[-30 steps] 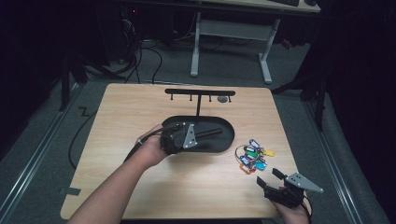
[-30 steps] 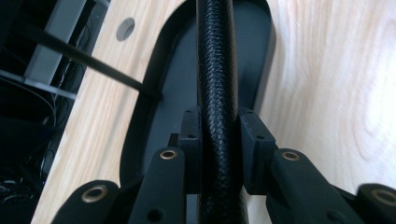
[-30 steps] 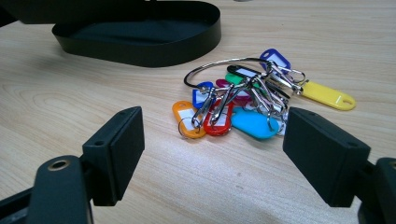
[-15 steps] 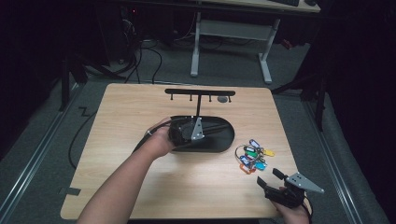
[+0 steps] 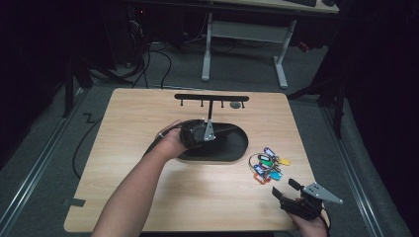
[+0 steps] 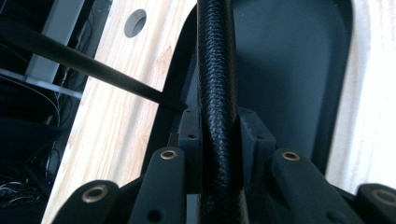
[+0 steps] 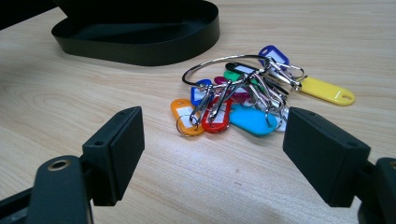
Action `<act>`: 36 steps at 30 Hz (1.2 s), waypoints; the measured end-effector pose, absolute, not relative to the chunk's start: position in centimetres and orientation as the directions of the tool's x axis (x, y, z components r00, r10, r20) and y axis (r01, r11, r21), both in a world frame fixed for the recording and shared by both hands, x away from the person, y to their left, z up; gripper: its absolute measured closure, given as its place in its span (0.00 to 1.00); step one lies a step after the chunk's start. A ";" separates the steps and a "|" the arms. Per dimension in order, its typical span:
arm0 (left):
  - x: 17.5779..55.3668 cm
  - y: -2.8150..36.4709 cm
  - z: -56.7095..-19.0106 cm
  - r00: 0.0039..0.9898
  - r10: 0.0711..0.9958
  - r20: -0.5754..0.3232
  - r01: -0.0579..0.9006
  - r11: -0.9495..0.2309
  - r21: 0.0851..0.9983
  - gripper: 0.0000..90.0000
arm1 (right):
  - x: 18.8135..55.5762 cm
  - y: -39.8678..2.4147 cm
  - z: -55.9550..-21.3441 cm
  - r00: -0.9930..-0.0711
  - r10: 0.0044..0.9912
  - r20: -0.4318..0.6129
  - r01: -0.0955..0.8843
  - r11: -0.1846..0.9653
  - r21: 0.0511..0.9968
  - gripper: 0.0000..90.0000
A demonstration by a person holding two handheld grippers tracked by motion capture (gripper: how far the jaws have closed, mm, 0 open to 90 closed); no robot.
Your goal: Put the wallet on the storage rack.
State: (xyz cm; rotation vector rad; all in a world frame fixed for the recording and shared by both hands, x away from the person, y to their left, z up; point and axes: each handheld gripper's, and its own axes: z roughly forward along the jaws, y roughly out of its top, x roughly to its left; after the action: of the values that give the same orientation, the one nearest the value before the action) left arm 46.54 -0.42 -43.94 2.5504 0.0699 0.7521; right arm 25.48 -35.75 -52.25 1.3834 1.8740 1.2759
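no readable text, labels or numbers anywhere

The left gripper (image 5: 210, 129), clamped on the upright black post (image 6: 217, 93) of the key stand, has shifted toward the table's right along with the hand. The black oval base tray (image 5: 232, 148) has moved right with it, ending nearer the key bunch (image 5: 267, 165).

A black stand with an upright post (image 6: 217, 79) is seen on the wooden table (image 5: 148, 128). The post is clamped between the jaws of the left gripper (image 6: 218, 135). The post rises from a flat black oval base (image 5: 225, 148) with a low rim. A thin black bar (image 5: 211, 97) with small hooks is carried on top of the post.
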 end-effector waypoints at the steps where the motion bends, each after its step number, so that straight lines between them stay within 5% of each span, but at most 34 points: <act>1: 46.7 -0.4 -44.0 0.849 0.183 0.496 -0.079 -0.884 0.461 0.82 | 25.5 -35.8 -52.3 -0.374 0.917 0.142 0.469 0.055 0.881 0.23; 26: 47.9 0.4 -46.0 0.846 0.136 0.516 -0.088 -0.918 0.386 0.80 | 25.3 -35.8 -52.4 -0.365 0.918 0.154 0.477 0.043 0.878 0.23; 36: 47.5 0.1 -46.4 0.873 0.197 0.447 -0.012 -0.905 0.425 0.66 | 25.4 -35.9 -52.3 -0.365 0.919 0.148 0.473 0.046 0.880 0.23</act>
State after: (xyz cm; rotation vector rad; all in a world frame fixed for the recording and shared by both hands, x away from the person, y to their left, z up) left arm 47.45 0.07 -46.41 2.6223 0.1360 0.6874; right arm 25.44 -35.91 -52.33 1.3964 1.8686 1.2747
